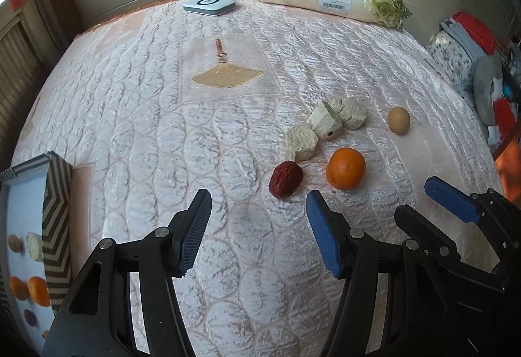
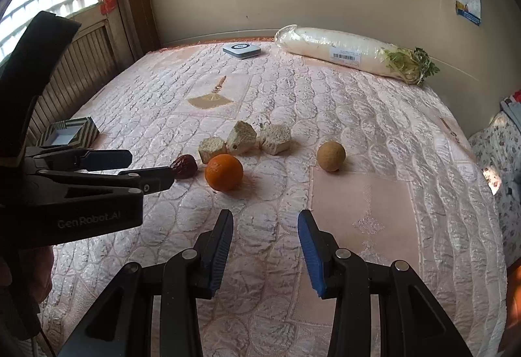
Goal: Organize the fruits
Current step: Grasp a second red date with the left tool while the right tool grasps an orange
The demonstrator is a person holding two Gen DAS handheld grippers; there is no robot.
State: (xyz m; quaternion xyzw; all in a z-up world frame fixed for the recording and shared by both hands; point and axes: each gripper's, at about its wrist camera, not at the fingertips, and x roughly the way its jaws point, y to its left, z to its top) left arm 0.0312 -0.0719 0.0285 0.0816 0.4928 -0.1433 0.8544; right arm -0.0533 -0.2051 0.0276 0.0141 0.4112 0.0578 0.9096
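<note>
On the pink quilted bed lie an orange (image 1: 345, 168) (image 2: 223, 172), a red date (image 1: 286, 179) (image 2: 185, 166), a brown round fruit (image 1: 398, 119) (image 2: 330, 156) and three pale spongy chunks (image 1: 325, 123) (image 2: 245, 138). My left gripper (image 1: 259, 226) is open and empty, just short of the date; it shows from the side in the right wrist view (image 2: 143, 168). My right gripper (image 2: 265, 246) is open and empty, in front of the orange; its fingers (image 1: 451, 203) show at the right of the left wrist view.
A striped box (image 1: 55, 194) (image 2: 70, 131) at the left holds oranges, a date and other pieces. A wrapped white radish (image 1: 325, 0) (image 2: 351, 51) and a small white device (image 1: 209, 6) (image 2: 241, 50) lie by the far wall. Piled clothes (image 1: 472, 41) are at the right.
</note>
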